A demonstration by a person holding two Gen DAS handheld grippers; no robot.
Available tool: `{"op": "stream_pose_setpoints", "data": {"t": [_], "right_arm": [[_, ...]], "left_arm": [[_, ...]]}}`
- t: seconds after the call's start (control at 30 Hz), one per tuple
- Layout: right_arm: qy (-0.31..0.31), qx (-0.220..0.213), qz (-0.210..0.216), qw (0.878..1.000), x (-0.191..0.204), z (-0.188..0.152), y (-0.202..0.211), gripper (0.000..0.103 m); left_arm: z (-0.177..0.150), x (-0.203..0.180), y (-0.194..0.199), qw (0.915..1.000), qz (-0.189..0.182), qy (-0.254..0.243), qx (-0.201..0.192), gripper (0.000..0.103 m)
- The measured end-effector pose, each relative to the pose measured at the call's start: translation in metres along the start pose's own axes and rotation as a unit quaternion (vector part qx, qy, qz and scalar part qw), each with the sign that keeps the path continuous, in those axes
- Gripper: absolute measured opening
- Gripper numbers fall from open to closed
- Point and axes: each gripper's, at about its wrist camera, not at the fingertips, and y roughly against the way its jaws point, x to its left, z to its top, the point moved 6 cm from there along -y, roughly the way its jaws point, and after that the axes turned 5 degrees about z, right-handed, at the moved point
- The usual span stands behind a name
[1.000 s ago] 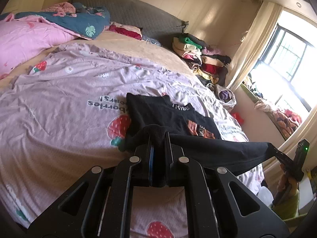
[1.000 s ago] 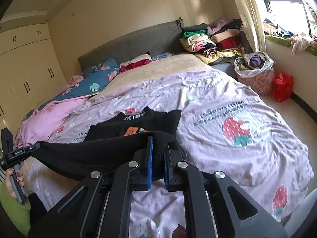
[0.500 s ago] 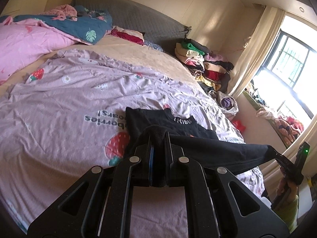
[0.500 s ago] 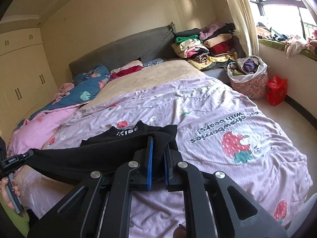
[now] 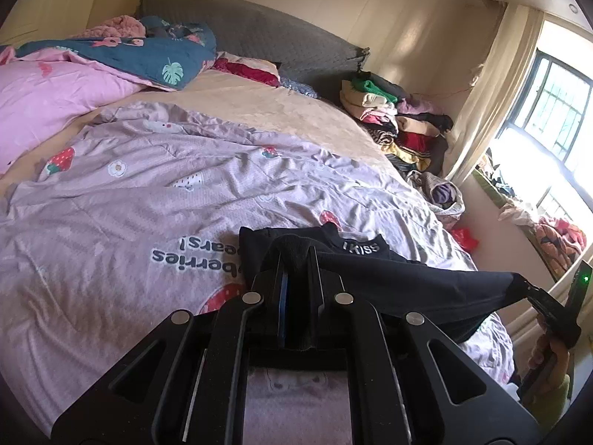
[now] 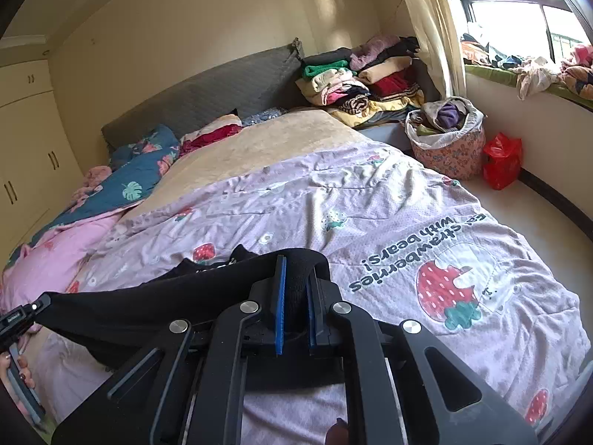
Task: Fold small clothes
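A small black T-shirt [image 5: 407, 282] with a white-lettered collar lies on the lilac strawberry quilt [image 5: 129, 222]. Its near edge is lifted and stretched taut between my two grippers. My left gripper [image 5: 296, 256] is shut on one corner of that edge. My right gripper [image 6: 294, 263] is shut on the other corner; it also shows at the far right of the left wrist view [image 5: 533, 293]. In the right wrist view the shirt [image 6: 166, 304] runs left to the left gripper [image 6: 33, 309]. The lifted fold hides most of the shirt's front print.
The quilt [image 6: 407, 222] covers the bed, with pink and teal bedding [image 5: 92, 70] at the far left by the grey headboard [image 5: 259, 40]. A pile of folded clothes [image 6: 355, 81], a laundry basket [image 6: 448, 141] and a red bag [image 6: 502, 161] stand by the window.
Both grippers have carried the shirt's near edge forward over its body toward the collar. The orange front print, visible a second ago, is now covered by the fold.
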Motion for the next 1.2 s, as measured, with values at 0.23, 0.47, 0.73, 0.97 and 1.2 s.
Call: {"op": "stream_pose_setpoints", "data": {"t": [0.23, 0.47, 0.73, 0.97, 1.2], "right_arm": [[-0.005, 0.016, -0.012, 1.0, -0.004, 0.002, -0.033, 0.008], [-0.014, 0.026, -0.021, 0.999, -0.006, 0.0, -0.061, 0.008], [-0.018, 0.031, -0.043, 0.998, -0.012, -0.009, -0.084, 0.008], [-0.011, 0.04, -0.06, 0.997, -0.019, -0.017, -0.097, 0.021], [0.02, 0.013, -0.059, 0.998, -0.018, -0.02, -0.085, 0.038]], "left_arm": [[0.005, 0.003, -0.028, 0.9997, 0.022, -0.004, 0.009, 0.003], [0.003, 0.01, -0.058, 0.9989, 0.04, -0.004, 0.025, 0.003], [-0.003, 0.012, -0.082, 0.9979, 0.052, -0.006, 0.039, 0.003], [-0.008, 0.015, -0.093, 0.9969, 0.066, -0.006, 0.042, 0.01], [-0.006, 0.012, -0.072, 0.9959, 0.089, -0.018, 0.008, 0.034]]}}
